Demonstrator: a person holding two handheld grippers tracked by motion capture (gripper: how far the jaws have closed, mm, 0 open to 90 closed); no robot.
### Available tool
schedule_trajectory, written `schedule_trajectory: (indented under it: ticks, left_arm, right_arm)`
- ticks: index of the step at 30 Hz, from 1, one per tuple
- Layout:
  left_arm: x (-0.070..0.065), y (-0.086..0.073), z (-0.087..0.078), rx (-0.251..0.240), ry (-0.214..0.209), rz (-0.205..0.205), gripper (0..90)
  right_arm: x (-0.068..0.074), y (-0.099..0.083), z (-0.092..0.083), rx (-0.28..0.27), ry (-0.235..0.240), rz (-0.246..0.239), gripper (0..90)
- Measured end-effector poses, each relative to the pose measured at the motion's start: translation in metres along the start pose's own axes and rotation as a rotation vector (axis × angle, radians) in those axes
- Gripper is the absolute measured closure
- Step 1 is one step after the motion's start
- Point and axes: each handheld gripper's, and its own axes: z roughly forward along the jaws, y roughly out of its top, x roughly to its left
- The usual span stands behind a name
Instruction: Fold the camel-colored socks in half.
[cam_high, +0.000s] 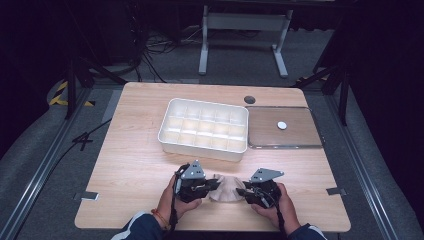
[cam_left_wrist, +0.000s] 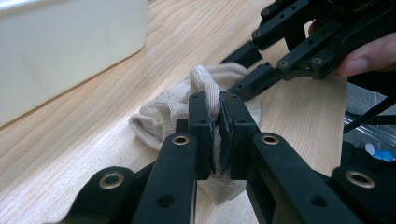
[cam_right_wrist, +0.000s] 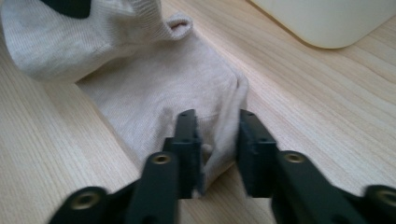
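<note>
So the left gripper (cam_left_wrist: 218, 122) is clamped tight on the beige sock (cam_right_wrist: 163, 88) at lower centre, while the right gripper (cam_right_wrist: 217, 140) straddles its edge, jaws partly open.

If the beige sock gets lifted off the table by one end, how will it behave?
The sock will probably droop and fold: its knit cloth already lies in soft bunches. It looks light, pinched up by the left gripper alone. It seems unlikely to slip, since the ribbed weave should catch on the pads. It cannot roll or break.
</note>
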Motion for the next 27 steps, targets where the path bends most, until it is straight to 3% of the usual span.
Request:
schedule_trajectory:
  ticks: [3, 8, 10, 11, 15, 18, 23, 27]
  left_arm:
    - [-0.003, 0.003, 0.003, 0.006, 0.0, 0.011, 83.8]
    - [-0.009, 0.008, 0.014, 0.003, -0.012, 0.021, 83.8]
    - [-0.011, 0.009, 0.016, 0.006, -0.008, 0.027, 83.8]
    - [-0.014, 0.009, 0.02, 0.007, -0.009, 0.039, 83.8]
    - [-0.015, 0.01, 0.021, 0.003, -0.005, 0.037, 83.8]
    - [-0.013, 0.01, 0.021, -0.001, -0.004, 0.028, 83.8]
    - [-0.013, 0.012, 0.026, -0.011, -0.005, 0.013, 83.8]
    - [-0.016, 0.014, 0.034, 0.012, -0.001, 0.023, 83.7]
  right_arm:
    - [0.001, -0.001, 0.001, -0.005, -0.01, -0.008, 78.6]
    - [0.002, -0.001, 0.002, -0.01, -0.007, 0.001, 78.9]
    - [0.002, -0.001, 0.002, -0.009, -0.007, 0.0, 77.9]
    - [0.002, -0.001, 0.001, -0.014, -0.025, -0.011, 66.9]
    - [-0.005, 0.003, -0.013, -0.063, -0.038, 0.021, 66.5]
    - [-0.01, 0.001, -0.014, -0.059, -0.02, 0.03, 65.5]
    - [-0.015, -0.003, -0.006, 0.004, 0.022, 0.019, 76.5]
    - [-0.014, -0.004, -0.004, 0.014, 0.031, 0.036, 80.0]
